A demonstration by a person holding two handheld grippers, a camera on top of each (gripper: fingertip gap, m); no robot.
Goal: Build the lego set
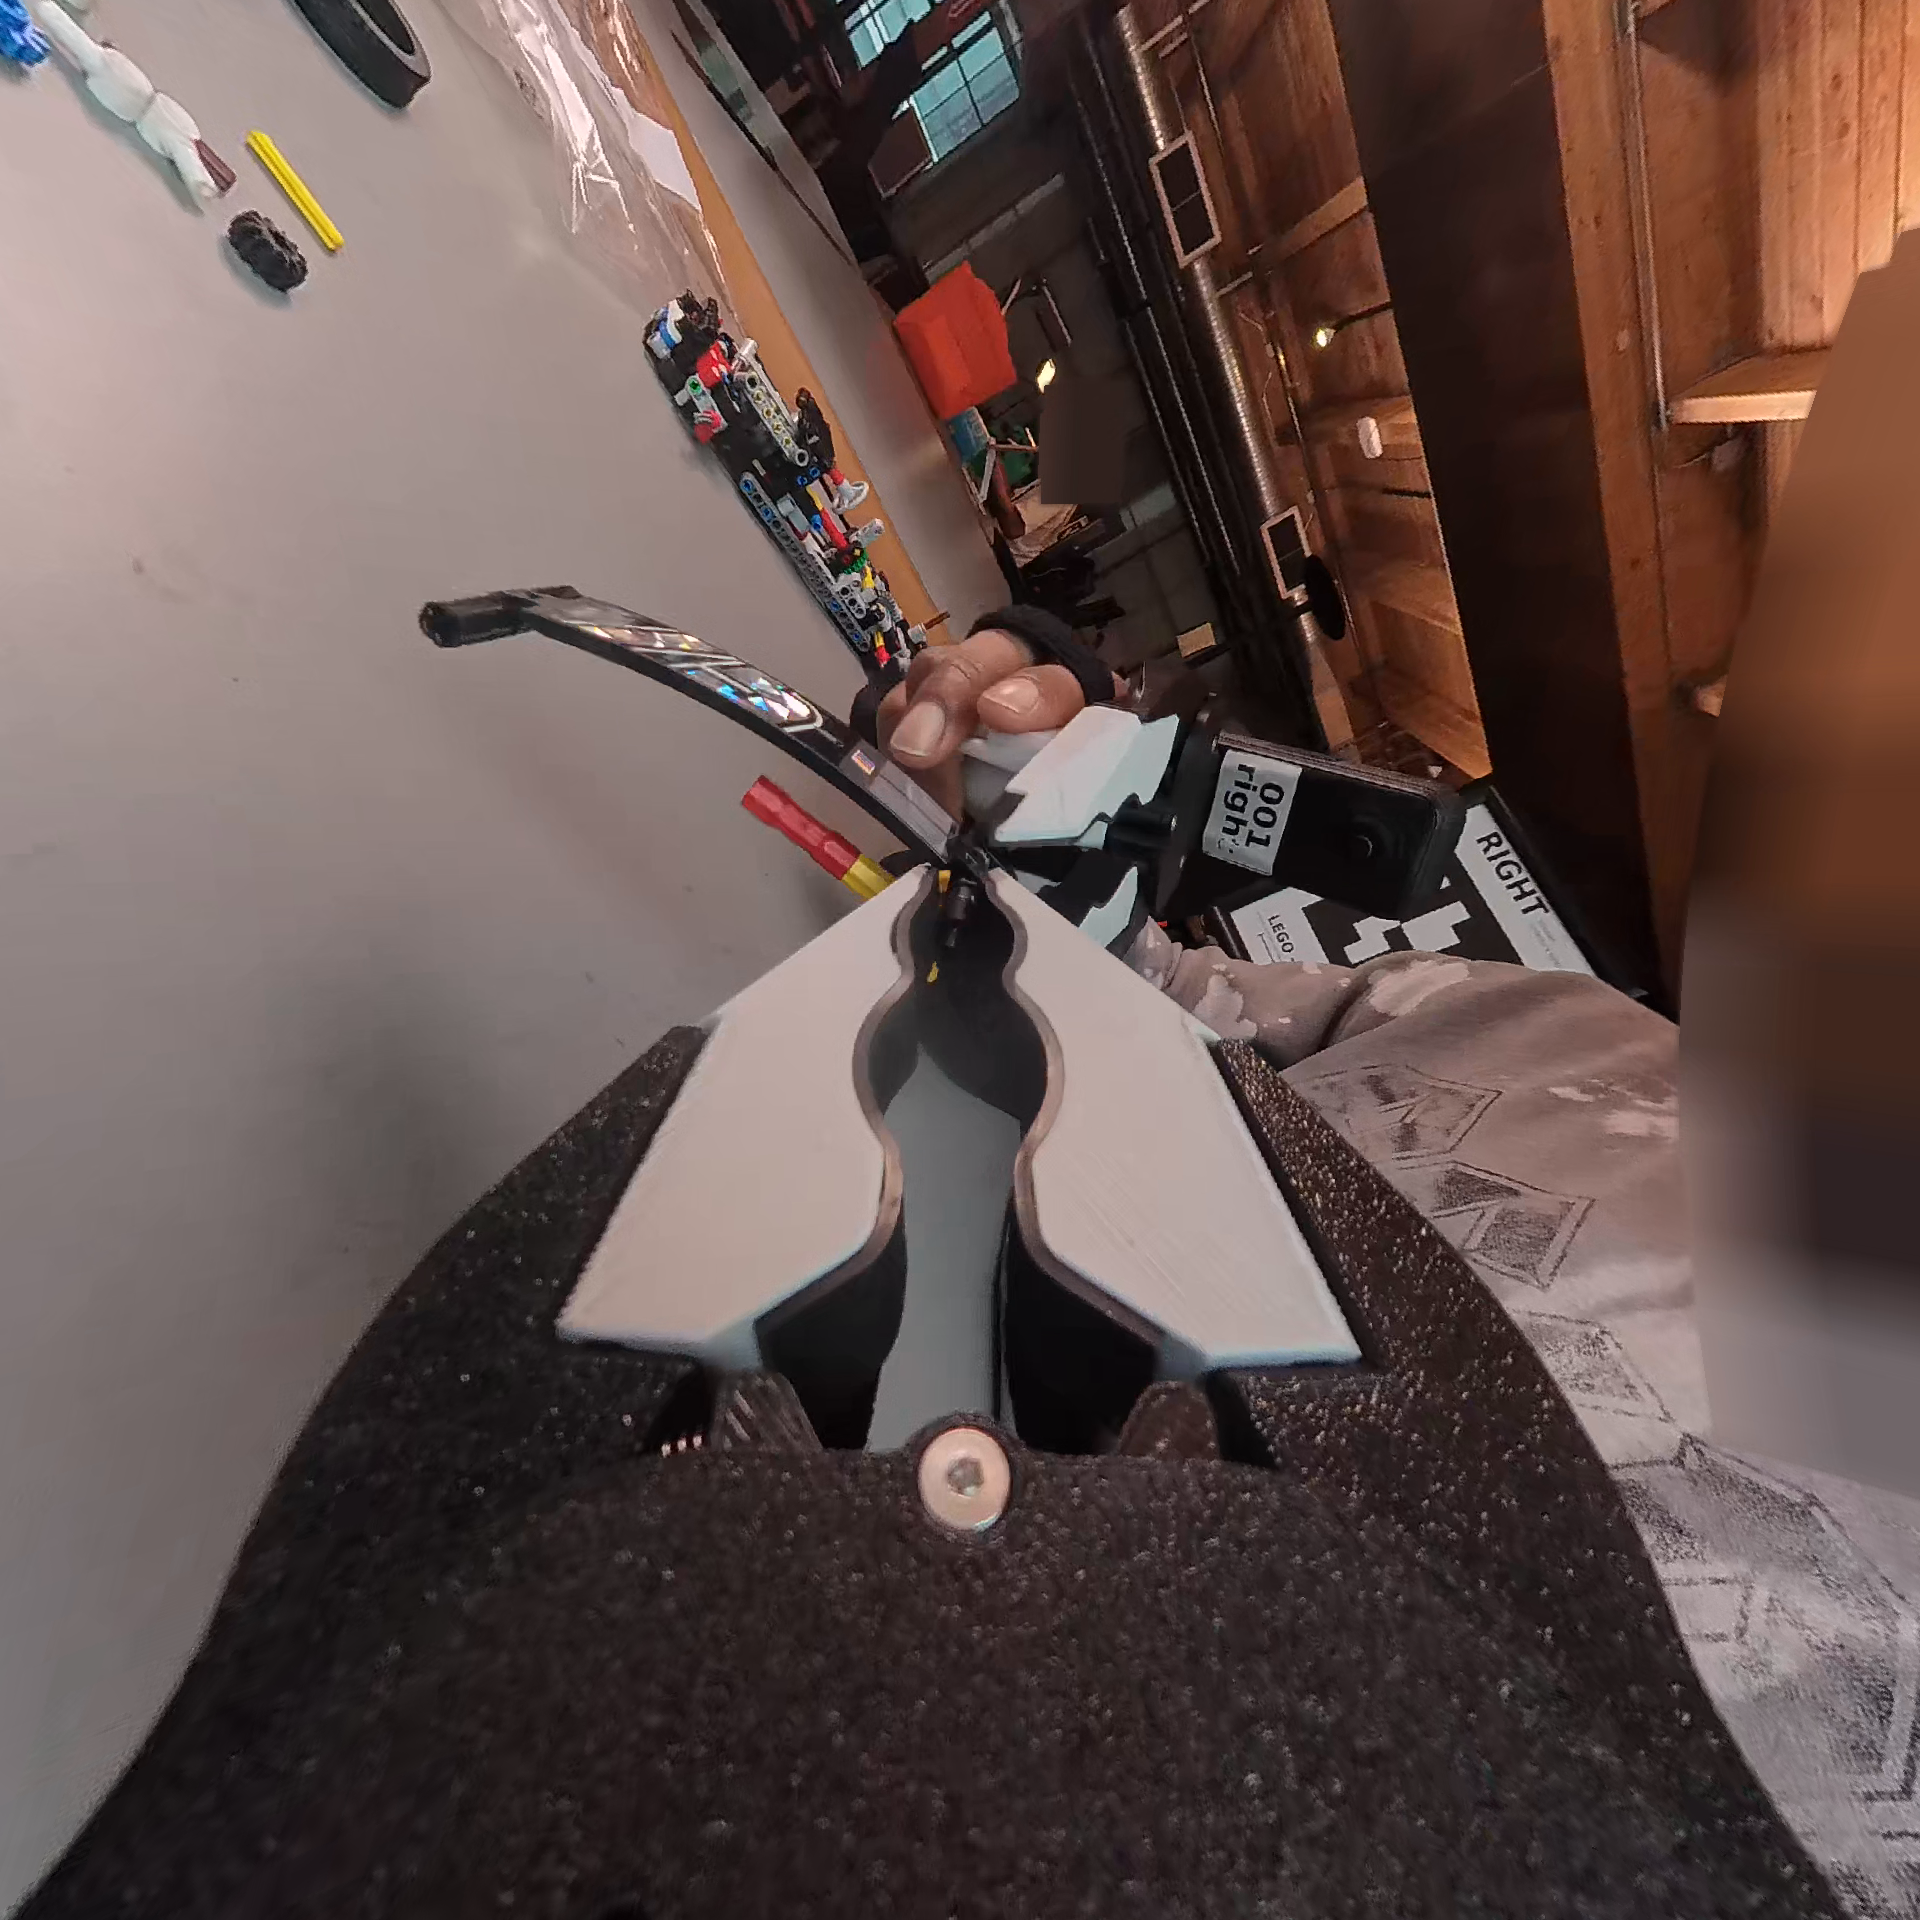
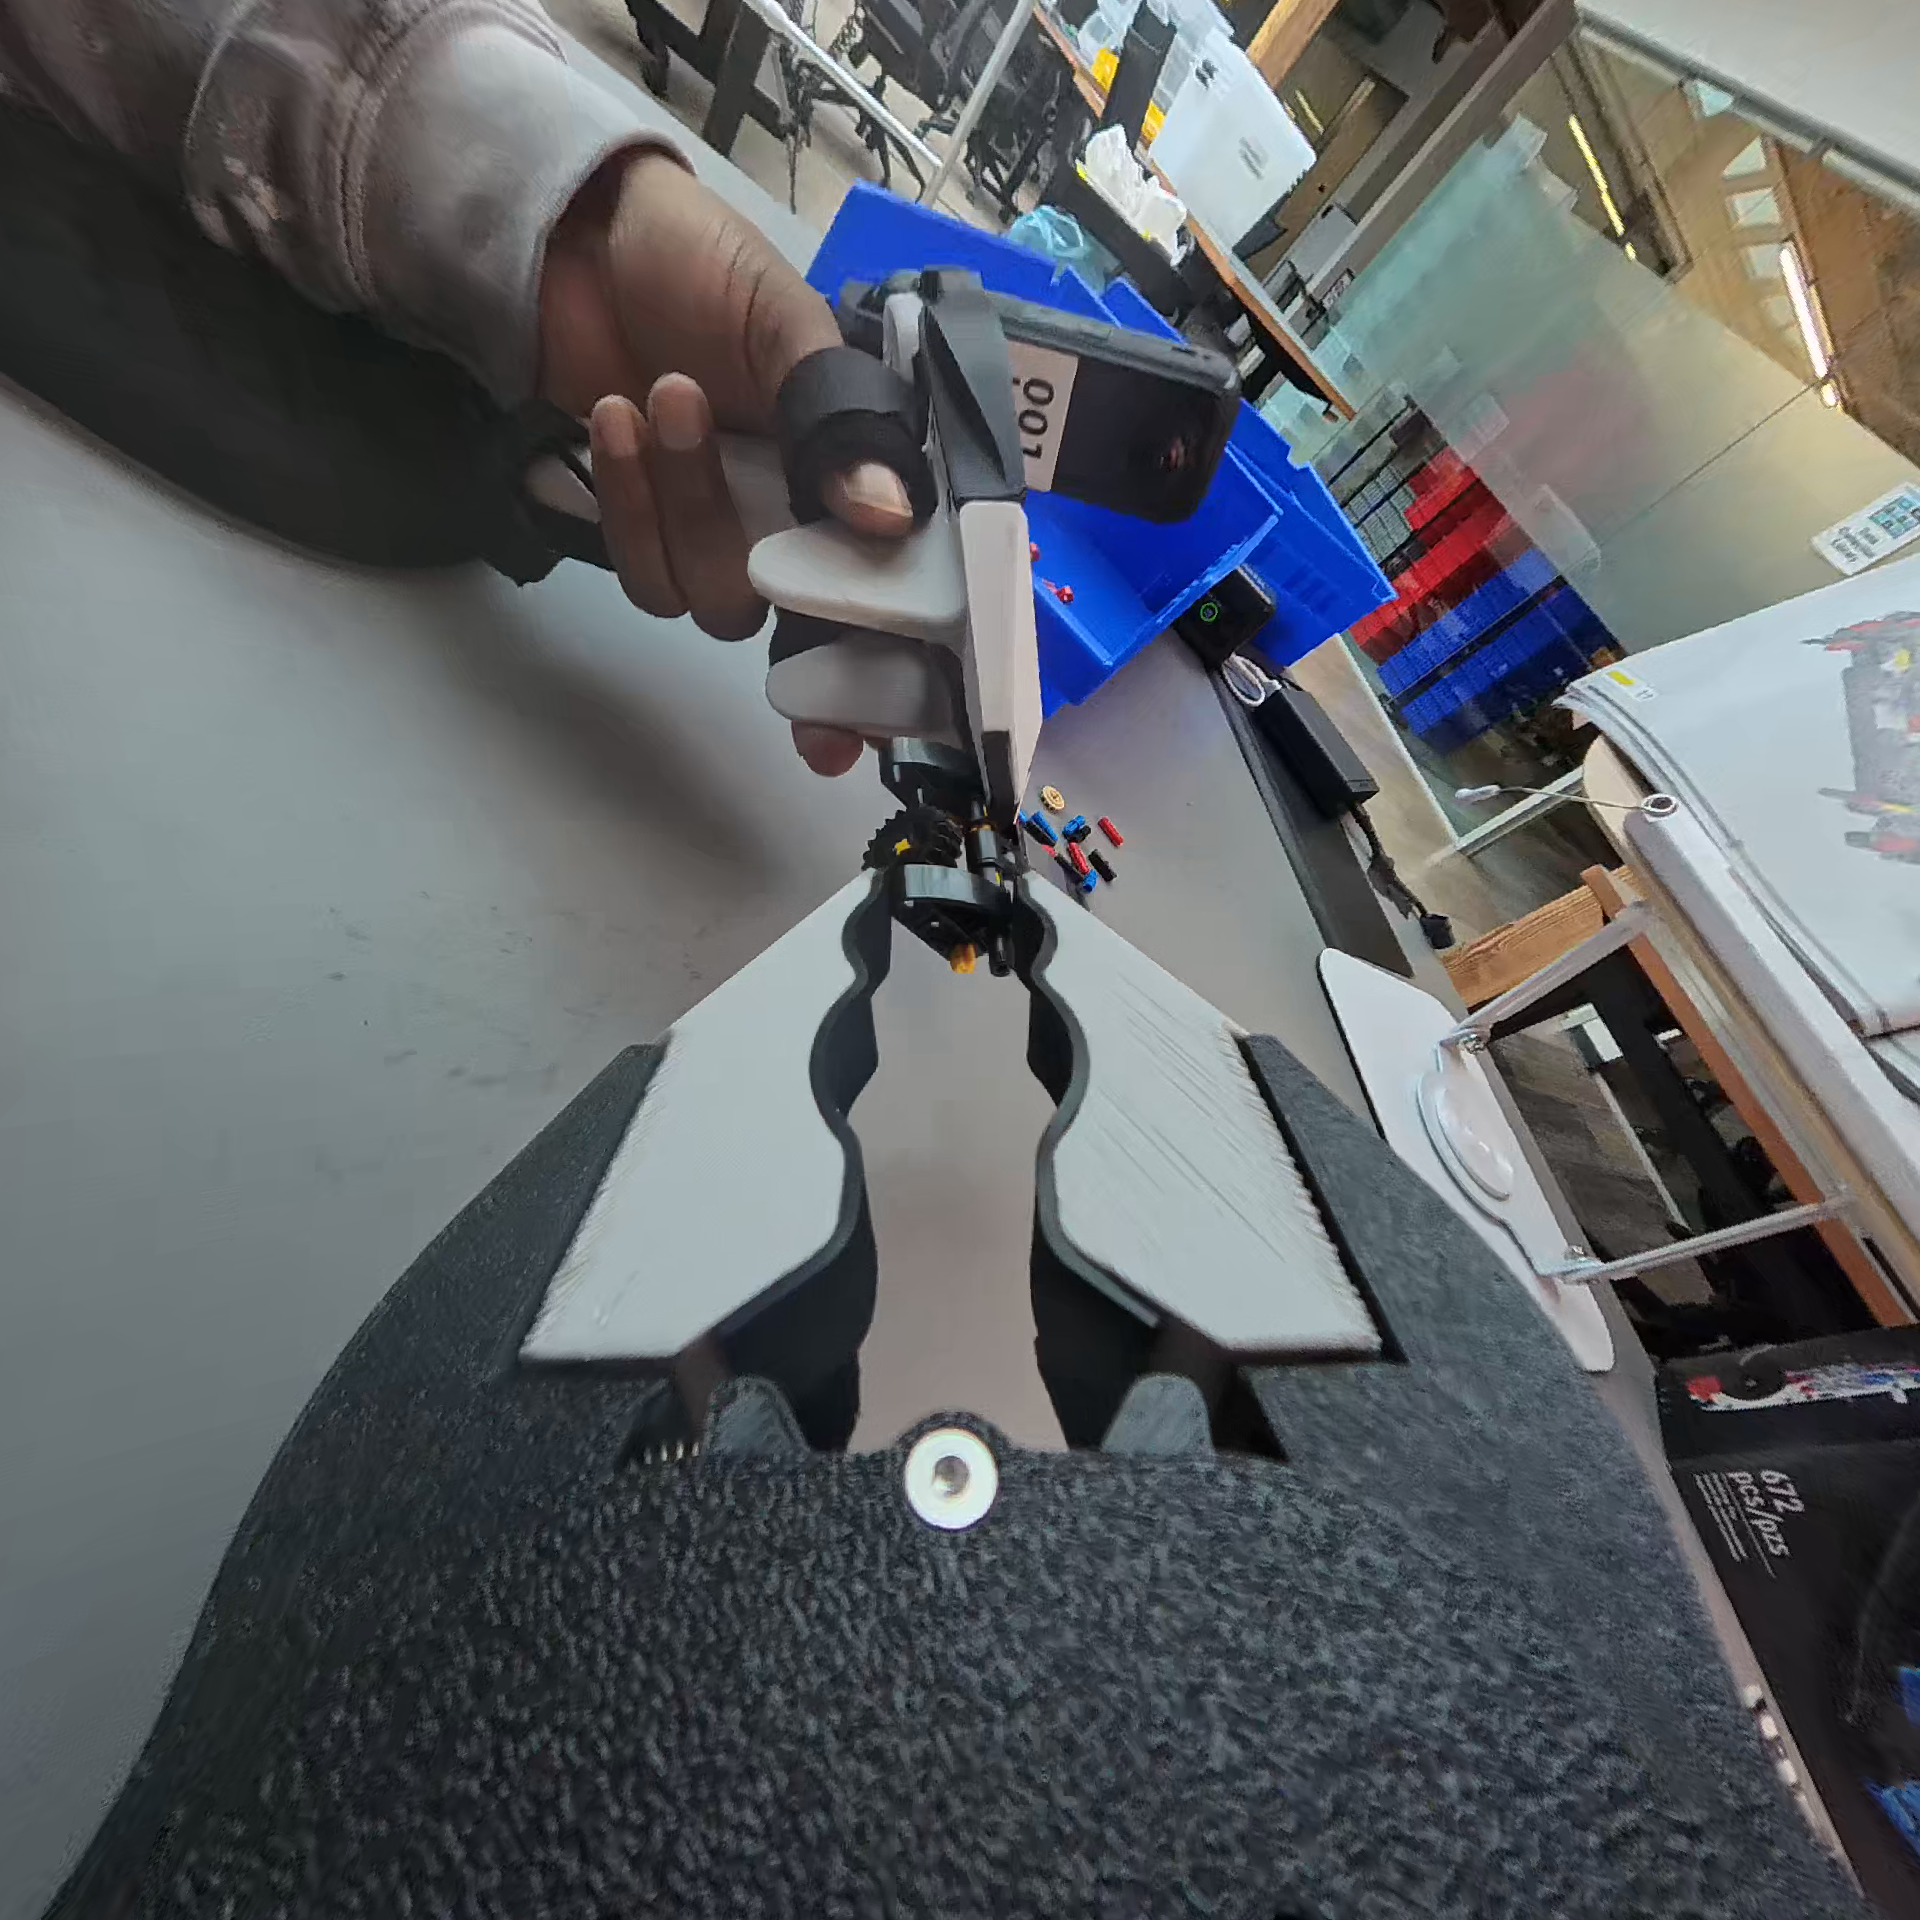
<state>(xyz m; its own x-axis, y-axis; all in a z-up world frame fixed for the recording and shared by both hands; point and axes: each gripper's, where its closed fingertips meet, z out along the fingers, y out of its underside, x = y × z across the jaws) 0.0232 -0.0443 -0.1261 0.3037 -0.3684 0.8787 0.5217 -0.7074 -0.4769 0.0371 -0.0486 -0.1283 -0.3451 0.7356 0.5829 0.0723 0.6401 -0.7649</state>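
Between the fingertips of the right gripper [image 2: 951, 914] sits a small black gear assembly [image 2: 940, 868], pinched from both sides; the left gripper [image 1: 956, 883] closes on the same piece from the opposite side, above the grey table [image 2: 312, 831]. Loose pins [image 2: 1075, 847] lie just beyond. Farther off, blue bins [image 2: 1164, 582] hold a few small red pieces. A long lego chassis [image 1: 790, 478] rests well apart.
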